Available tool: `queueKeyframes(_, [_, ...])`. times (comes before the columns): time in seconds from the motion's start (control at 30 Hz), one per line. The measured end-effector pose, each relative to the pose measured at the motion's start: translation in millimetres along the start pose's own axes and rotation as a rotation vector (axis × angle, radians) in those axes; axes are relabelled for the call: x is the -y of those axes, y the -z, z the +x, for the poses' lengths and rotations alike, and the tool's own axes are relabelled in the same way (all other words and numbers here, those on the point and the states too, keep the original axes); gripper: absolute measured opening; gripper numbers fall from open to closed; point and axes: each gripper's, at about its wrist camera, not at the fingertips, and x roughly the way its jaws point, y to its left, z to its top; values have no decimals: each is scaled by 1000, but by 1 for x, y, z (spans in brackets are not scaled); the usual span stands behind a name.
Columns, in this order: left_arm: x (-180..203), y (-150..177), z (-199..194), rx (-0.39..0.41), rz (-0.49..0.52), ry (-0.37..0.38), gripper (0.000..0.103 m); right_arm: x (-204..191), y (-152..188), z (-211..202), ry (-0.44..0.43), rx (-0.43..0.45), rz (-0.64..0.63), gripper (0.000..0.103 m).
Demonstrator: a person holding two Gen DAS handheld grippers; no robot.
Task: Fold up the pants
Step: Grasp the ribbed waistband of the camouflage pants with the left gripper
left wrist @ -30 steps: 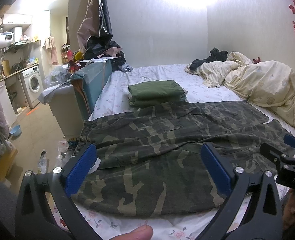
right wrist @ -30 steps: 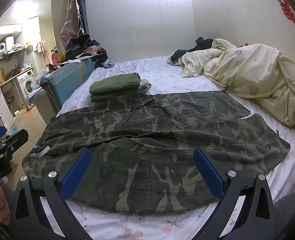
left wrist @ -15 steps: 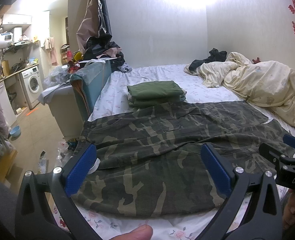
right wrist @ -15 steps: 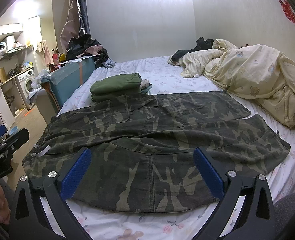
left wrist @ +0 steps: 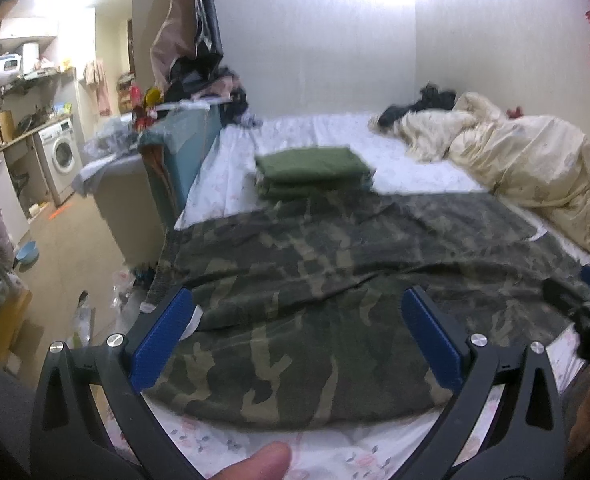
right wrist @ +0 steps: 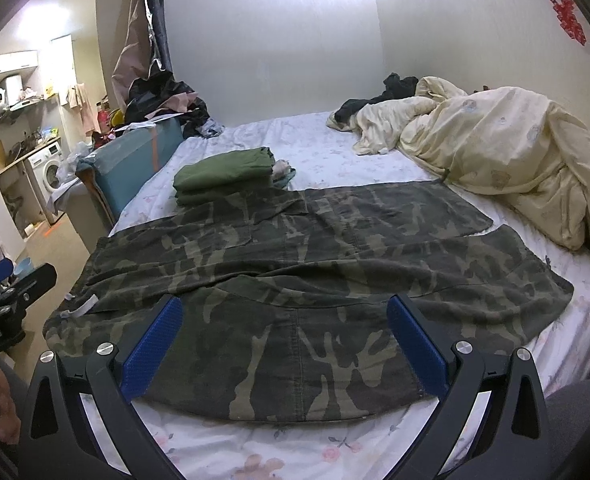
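Lying flat across the near end of the bed, the camouflage pants were spread with the waistband toward the bed's left edge and the two legs running to the right, the legs parted by a narrow gap near their hems. A fold line crossed the near leg. Behind the pants, touching their far edge, sat a folded green stack. A cream duvet was bunched at the far right of the bed, with dark clothes at its far end.

The left gripper hovered above the near edge of the pants toward the waistband side, its blue pads wide apart with nothing between them; that view was blurred. A thumb tip showed at its lower edge. The right gripper hung over the near leg, jaws likewise spread wide and empty, pads clear of the cloth. Each gripper appeared at the edge of the other's view, the left at the left side of the right view, the right at the right side of the left view.

Beside the bed on the left stood a teal box piled with clothes, and farther off a washer under a bench.
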Motion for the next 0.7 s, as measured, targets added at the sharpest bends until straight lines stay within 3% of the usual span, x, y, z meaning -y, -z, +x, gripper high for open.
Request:
queueKeyframes(0.17, [-54,-5,31,-118,-128,-54,103,6,-2,-3,4,-5,20,103])
queueKeyframes(0.33, [-120,2,52,-198,-316,-163,103,13,-10,-9,-61,16,63,103])
queueKeyframes(0.53, [-190,38,56,-263,-618,-238,102,18,-13,-2,-133,-24,135,103])
queueKeyframes(0.7, [-212,77,84,-390,-757,-293,99,16,-11,10,-159,-74,143,103])
